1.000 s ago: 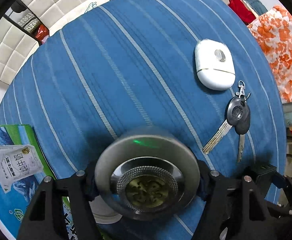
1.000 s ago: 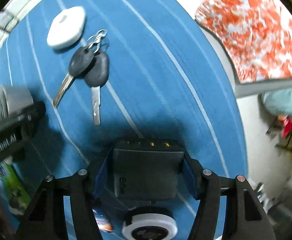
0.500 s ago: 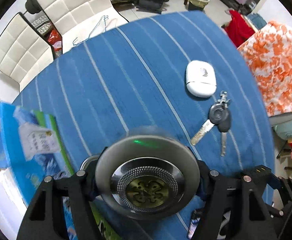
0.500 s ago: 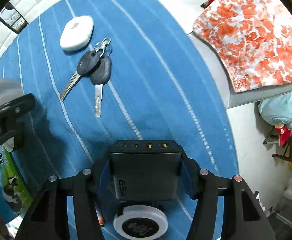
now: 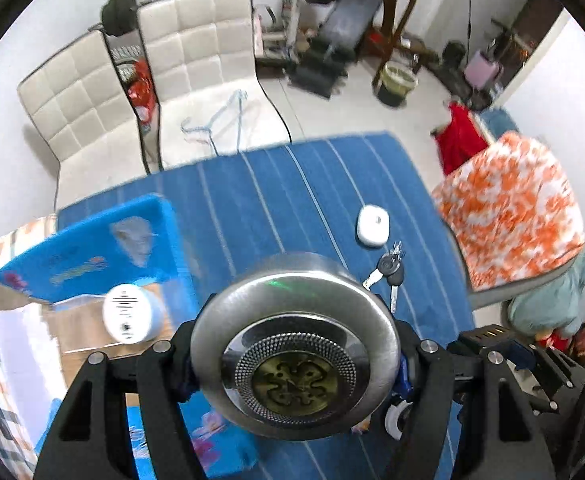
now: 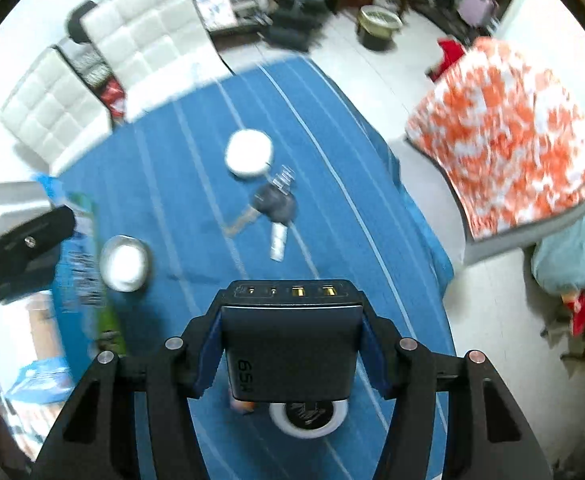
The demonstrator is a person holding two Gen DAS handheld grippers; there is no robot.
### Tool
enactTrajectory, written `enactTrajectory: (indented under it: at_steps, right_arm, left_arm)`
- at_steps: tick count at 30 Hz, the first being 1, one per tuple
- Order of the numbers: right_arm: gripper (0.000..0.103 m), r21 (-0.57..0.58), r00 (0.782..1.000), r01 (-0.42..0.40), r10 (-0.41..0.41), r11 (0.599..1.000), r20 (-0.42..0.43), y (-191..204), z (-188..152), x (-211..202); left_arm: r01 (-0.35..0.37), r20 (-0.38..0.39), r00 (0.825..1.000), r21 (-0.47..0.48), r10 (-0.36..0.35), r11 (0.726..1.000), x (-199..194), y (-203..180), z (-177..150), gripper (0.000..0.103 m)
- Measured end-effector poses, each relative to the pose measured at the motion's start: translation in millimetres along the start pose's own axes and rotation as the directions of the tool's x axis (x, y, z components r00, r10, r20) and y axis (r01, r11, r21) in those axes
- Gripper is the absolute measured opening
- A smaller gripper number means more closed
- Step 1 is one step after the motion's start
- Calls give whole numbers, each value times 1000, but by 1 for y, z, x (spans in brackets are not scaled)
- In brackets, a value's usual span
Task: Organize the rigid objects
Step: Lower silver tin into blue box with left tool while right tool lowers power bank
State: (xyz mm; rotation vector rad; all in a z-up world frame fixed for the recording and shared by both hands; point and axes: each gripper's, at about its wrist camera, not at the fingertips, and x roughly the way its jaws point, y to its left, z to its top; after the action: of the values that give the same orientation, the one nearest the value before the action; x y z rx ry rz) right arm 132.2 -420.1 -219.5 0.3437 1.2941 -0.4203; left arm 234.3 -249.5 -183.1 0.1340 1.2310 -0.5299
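Note:
My left gripper [image 5: 296, 344] is shut on a round steel ashtray [image 5: 296, 344] and holds it well above the blue striped table [image 5: 260, 200]. My right gripper [image 6: 290, 344] is shut on a black power bank [image 6: 290, 344] with its ports facing forward, also lifted above the table [image 6: 172, 152]. A white oval case [image 5: 373, 220] and a bunch of keys [image 5: 388, 272] lie on the table; they also show in the right wrist view, the case [image 6: 249, 153] and the keys [image 6: 274, 208].
An open blue carton [image 5: 92, 248] with a white round device [image 5: 130, 314] inside sits at the left. A steel lid [image 6: 125, 263] and a white-rimmed round disc [image 6: 308, 416] lie on the table. White chairs [image 5: 196, 60] and an orange-patterned cushion [image 5: 512, 208] surround it.
Both grippers have risen high above the table with their objects still held. The view has widened, so the carton's inside and the room now show.

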Motion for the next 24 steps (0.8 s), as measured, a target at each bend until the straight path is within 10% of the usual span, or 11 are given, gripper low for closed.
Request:
enactTrajectory:
  at_steps: [9, 16, 24]
  right_arm:
    - [61, -192, 978, -168, 188, 967, 92, 119, -17, -71]
    - [61, -345, 963, -201, 250, 917, 101, 204, -41, -98]
    - [61, -437, 955, -225, 287, 871, 81, 252, -58, -113]
  left_arm:
    - [-160, 155, 972, -122, 178, 980, -106, 89, -30, 68]
    - [-260, 148, 941, -256, 304, 931, -146, 157, -70, 68]
    - [-255, 116, 944, -335, 308, 907, -154, 190, -98, 68]
